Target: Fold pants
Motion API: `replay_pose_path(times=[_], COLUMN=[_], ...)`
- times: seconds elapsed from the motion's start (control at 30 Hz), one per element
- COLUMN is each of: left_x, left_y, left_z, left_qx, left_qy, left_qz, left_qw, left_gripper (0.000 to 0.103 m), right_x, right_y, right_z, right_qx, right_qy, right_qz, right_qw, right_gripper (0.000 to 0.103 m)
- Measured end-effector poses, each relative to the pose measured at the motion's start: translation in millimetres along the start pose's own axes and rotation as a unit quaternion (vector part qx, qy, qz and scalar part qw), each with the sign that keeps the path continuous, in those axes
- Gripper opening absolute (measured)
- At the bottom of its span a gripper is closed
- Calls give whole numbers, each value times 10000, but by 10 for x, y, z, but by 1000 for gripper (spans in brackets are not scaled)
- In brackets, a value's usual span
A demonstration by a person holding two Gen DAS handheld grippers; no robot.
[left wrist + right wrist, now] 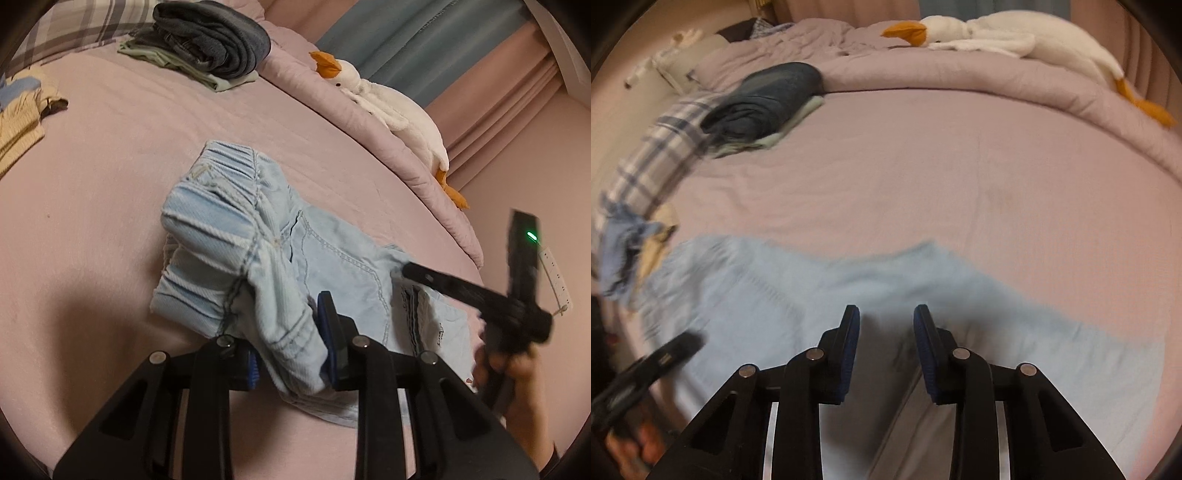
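Big bed [110, 155] with a soft pink sheet. Puffy pink blanket [960, 74] rolled up along the far edge. White toy goose [391, 107] with an orange beak lying on that blanket. Pile of dark folded clothes [210, 40] near a checked pillow [85, 26]. Yellow cloth [18, 125] at the side. Pink and blue curtains [436, 48] behind. Warm, dim light all over.

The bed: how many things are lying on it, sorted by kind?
Light blue pants: 1
Stack of folded clothes: 1
Loose yellow and blue clothes heap: 1
Plush goose: 1
Plaid pillow: 1
Total: 5
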State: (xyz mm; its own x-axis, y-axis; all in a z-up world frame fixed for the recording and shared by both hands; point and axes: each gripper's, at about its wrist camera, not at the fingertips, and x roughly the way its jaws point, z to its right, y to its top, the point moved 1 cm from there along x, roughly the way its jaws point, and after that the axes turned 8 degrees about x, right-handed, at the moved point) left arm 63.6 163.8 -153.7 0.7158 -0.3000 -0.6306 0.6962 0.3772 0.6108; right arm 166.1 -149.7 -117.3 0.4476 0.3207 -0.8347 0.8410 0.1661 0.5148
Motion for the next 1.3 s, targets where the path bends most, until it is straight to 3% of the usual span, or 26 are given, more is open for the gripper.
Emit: replay_pose_path(times=[0.1,0.13,0.2,0.3,0.53,0.63,0.73,0.83,0.93,1.03,1.13,1.3], left_x=[-2,-10,-12,-3,-6,-38,-116,-177,-206,-243,-266,-258], left_y=[13,2,-1,4,1,17,49,88,126,152,187,213], left_z=[11,13,18,34,150,233,311,458,609,790,929,1140], left_qx=[42,57,113,192,366,528,662,874,1054,1334,1483,1725], left_qy=[19,23,46,94,240,347,356,372,267,277,186,48], left_qz=[-9,-10,-23,-42,-27,3,92,207,270,378,437,445], left_qw=[10000,10000,9999,9998,9990,9980,9971,9953,9937,9900,9878,9840], left_gripper=[26,26,26,26,26,26,26,26,26,26,26,26], right_x=[250,327,293,120,-223,-320,-534,-652,-416,-367,-370,-502], right_y=[26,-35,-185,-447,-1087,-1211,-1205,-1133,-1231,-1333,-1316,-1235], right_z=[12,-14,-113,-155,-314,-366,-271,-62,65,15,53,307], right_qx=[58,38,-214,-79,-236,-466,-171,64,249,116,455,1060], right_qy=[-152,-161,-330,27,160,324,785,435,473,547,966,1499], right_qz=[-331,-539,-501,-755,-1040,-1040,-829,-294,-570,-421,-577,-372], right_qw=[9993,9984,9980,9971,9942,9930,9933,9986,9969,9975,9926,9823], right_gripper=[13,11,11,11,11,11,11,11,11,11,11,13])
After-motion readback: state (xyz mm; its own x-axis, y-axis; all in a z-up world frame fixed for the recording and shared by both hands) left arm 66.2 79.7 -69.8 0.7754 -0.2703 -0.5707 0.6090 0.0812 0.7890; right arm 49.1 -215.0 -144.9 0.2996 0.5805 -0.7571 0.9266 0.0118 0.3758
